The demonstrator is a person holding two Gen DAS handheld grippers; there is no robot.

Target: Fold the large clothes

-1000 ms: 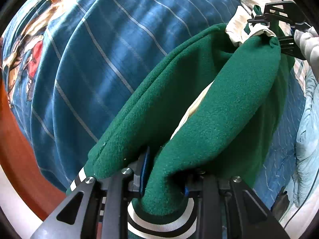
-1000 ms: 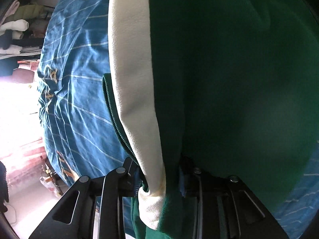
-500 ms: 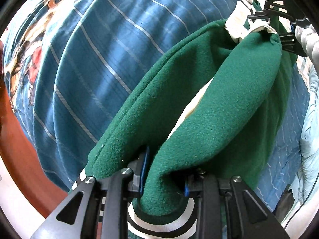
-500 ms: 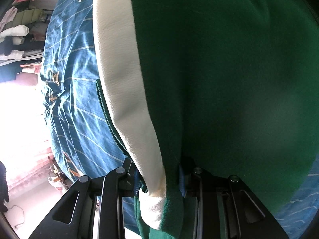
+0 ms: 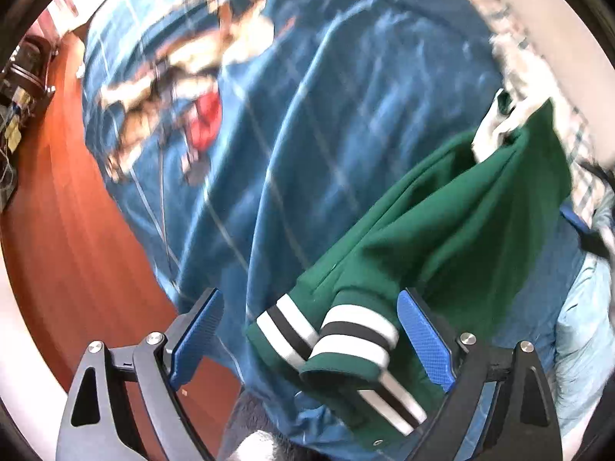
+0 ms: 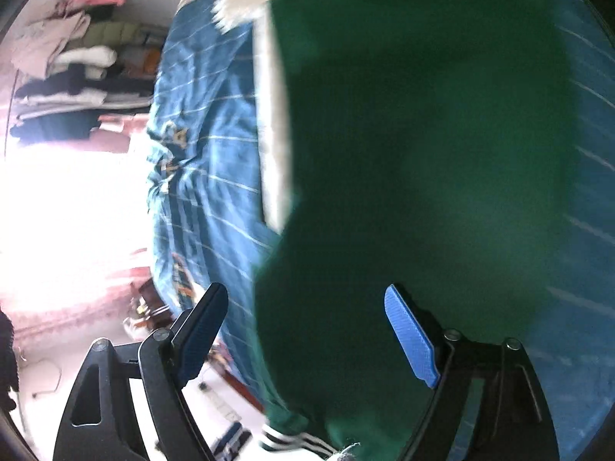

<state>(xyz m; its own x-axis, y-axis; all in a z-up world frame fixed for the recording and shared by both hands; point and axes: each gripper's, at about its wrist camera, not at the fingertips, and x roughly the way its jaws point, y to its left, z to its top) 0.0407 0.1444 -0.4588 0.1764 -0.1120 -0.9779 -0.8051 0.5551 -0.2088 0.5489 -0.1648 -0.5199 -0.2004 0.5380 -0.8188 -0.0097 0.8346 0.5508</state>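
A green jacket [image 5: 453, 226] with white sleeves and black-and-white striped cuffs lies folded on the blue striped bedspread [image 5: 307, 123]. My left gripper [image 5: 307, 326] hovers above the striped cuffs [image 5: 346, 330], its jaws opening wide, the blue pads clear of the cloth. In the right wrist view the green jacket [image 6: 423, 153] fills most of the picture, its white sleeve [image 6: 273, 115] along the left edge. My right gripper [image 6: 307, 319] is likewise opening, pads apart from the fabric below.
The bedspread carries a cartoon print [image 5: 184, 88]. A red-brown wooden floor [image 5: 69, 238] runs beside the bed. A pale blue quilt [image 5: 580, 330] lies at the right. Piled clothes [image 6: 77, 69] sit on shelves beyond the bed, next to bright window glare.
Both grippers let go of the green jacket, opened wide and lifted away. The jacket dropped from its hanging fold onto the bedspread.
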